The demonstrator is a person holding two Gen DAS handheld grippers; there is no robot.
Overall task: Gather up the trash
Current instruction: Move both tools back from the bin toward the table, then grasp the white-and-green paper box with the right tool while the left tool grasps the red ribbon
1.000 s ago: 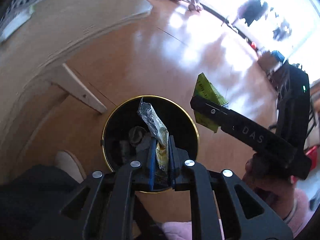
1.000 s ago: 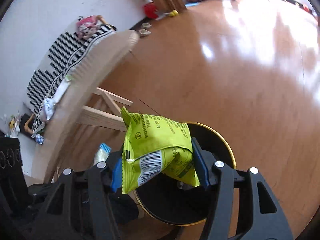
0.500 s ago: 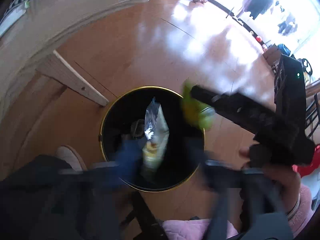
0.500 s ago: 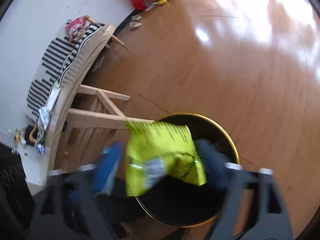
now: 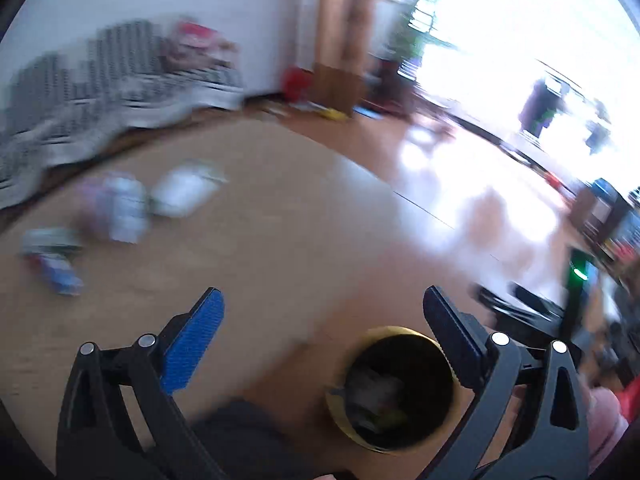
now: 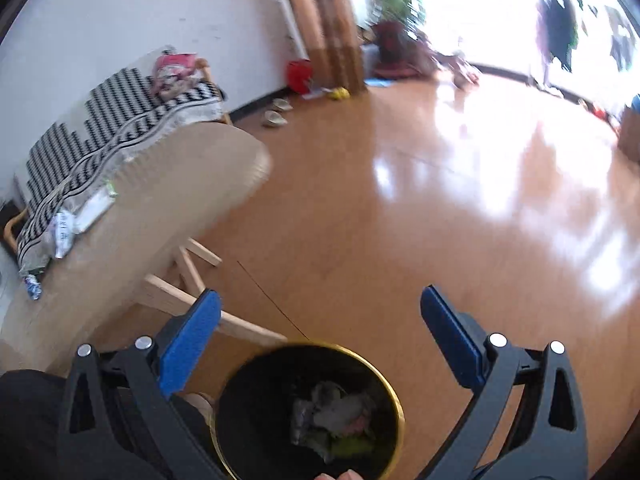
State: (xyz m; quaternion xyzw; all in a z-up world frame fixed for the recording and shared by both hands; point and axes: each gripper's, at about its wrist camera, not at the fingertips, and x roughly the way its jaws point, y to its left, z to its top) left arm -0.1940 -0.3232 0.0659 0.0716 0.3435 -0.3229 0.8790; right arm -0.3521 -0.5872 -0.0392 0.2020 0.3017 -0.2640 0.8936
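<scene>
A black bin with a gold rim [image 6: 394, 396] stands on the wood floor, also in the left wrist view [image 5: 404, 330]. Crumpled wrappers [image 6: 336, 420] lie inside it, among them a lime-green bag. My right gripper [image 6: 320, 316] is open and empty above the bin. My left gripper [image 5: 322, 316] is open and empty, raised over the round wooden table [image 5: 280, 240]. Blurred trash lies on that table: a white packet [image 5: 184, 192], a pale crumpled wrapper [image 5: 120, 212] and a blue-red wrapper [image 5: 56, 268].
The table edge [image 6: 168, 200] and its wooden legs [image 6: 224, 320] stand left of the bin. Wrappers [image 6: 68, 228] lie on its far side. A striped cloth [image 6: 100, 132] covers a chair behind. Shiny floor [image 6: 480, 200] stretches right.
Both grippers opened and dropped their wrappers into the bin. Both then lifted; the left one swung up toward the tabletop.
</scene>
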